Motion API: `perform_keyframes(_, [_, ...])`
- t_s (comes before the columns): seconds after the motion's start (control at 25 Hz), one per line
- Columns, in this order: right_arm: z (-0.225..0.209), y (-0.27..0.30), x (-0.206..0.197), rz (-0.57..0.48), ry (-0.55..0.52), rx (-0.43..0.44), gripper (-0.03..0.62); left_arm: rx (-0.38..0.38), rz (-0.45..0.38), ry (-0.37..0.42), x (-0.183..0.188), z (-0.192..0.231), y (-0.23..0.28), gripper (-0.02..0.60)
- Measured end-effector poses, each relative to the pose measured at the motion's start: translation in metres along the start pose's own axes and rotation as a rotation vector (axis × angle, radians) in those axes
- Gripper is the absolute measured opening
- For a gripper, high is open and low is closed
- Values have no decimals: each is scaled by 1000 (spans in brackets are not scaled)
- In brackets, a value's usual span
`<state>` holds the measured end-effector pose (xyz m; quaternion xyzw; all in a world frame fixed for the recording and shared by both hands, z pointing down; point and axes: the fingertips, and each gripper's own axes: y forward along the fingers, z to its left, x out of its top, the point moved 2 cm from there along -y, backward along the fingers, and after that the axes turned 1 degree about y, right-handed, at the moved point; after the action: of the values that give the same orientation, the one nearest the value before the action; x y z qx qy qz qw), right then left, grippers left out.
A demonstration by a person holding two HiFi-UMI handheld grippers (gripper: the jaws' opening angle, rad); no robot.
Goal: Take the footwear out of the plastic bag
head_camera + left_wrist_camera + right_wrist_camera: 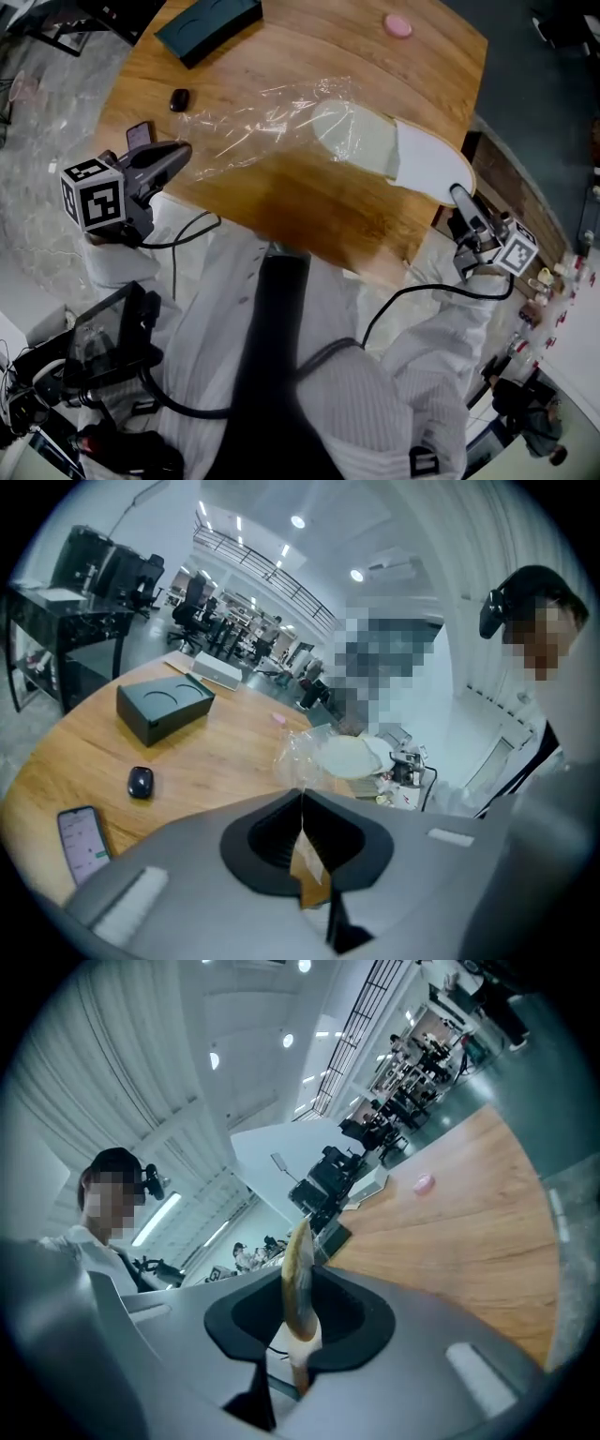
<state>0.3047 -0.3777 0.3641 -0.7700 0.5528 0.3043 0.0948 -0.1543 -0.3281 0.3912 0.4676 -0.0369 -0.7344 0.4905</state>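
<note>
**Head view.**
- Bench: round, wooden.
- Plastic bag: one, clear, crinkled, lying flat across the middle of the bench.
- Slipper: one, pale and flat. Its toe end is inside the bag's mouth. Its heel end is outside the bag and reaches the bench's right edge.
- Left hand-held gripper: at the bag's closed end.
- Right hand-held gripper: at the slipper's heel.
- Also on the bench, well apart from the bag: dark box, mouse, phone, small pink item.

**Left gripper view.**
- The jaws are pressed together on a pinch of the bag's film.
- The film runs from the jaws towards the slipper.
- Handling, as judged: the film is very light, limp and slippery. It is likely to stretch or slide out of the pinch rather than stay put. A bunched fold at the closed end should hold better than a single layer.

**Right gripper view.**
- The jaws are clamped on the slipper's heel edge, which shows edge-on as a thin tan-and-white strip.
- Handling, as judged: the slipper looks light, soft and bendable, with a foam-like sole, and is not fragile.
- The bare heel rim is the sensible hold, since there is no film under the pads there.
- A straight pull along the slipper's length, away from the bag's mouth, seems least likely to snag the toe in the film.
</note>
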Motion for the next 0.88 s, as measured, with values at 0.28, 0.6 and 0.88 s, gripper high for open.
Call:
perform_keyframes(0.28, [16,-5,16,-161,-141,-241,80,234,-131,34,21,9,-1,5])
perform_keyframes(0.6, [55,52,3,-338,-309,-502,80,392,-283,-17,25,-9,44,5])
perform_keyframes(0.88, [75,85,-11,-355,-450,-607,78,414,-341,70,25,-36,63,5])
